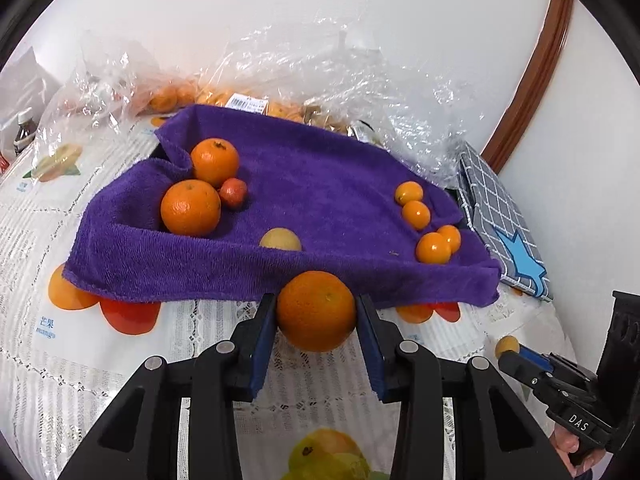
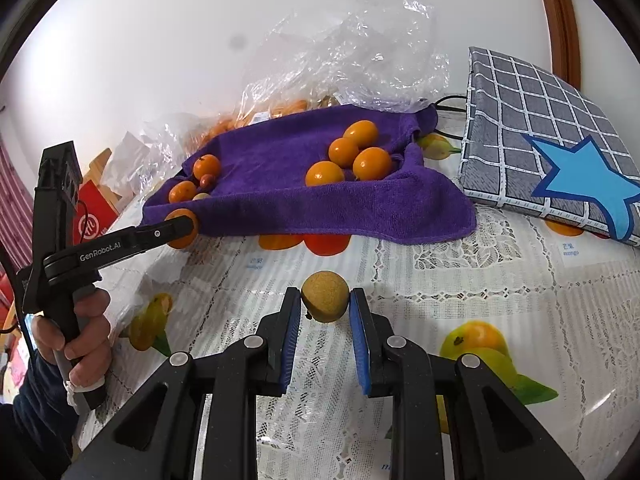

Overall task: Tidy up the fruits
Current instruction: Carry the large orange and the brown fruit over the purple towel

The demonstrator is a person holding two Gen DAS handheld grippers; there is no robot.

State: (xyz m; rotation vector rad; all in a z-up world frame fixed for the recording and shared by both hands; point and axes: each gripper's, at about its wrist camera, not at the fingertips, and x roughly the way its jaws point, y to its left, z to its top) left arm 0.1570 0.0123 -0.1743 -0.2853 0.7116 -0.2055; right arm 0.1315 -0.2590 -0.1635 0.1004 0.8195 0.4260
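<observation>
White lace-pattern tablecloth [image 1: 36,240] with printed fruit covers the table; white wall behind, crumpled clear plastic bags [image 1: 320,60] along it.

Left wrist view, left to right: purple towel [image 1: 304,184] spread mid-frame, edges raised. On it, two large oranges [image 1: 190,208] and a small red fruit [image 1: 233,193] at left, a tan round fruit [image 1: 280,240] at the near fold, four small kumquats [image 1: 417,214] at right. Grey checked pouch [image 1: 500,216] with a blue star lies just beside the towel's right edge.

Left gripper [image 1: 316,316]: jaws narrow, pads pressing both sides of a large orange [image 1: 316,310] at the towel's near edge.

Right gripper [image 2: 325,304]: jaws narrow, clamped on a tan speckled fruit [image 2: 325,296], lower centre. Bare cloth lies between it and the towel; open cloth to the right.
</observation>
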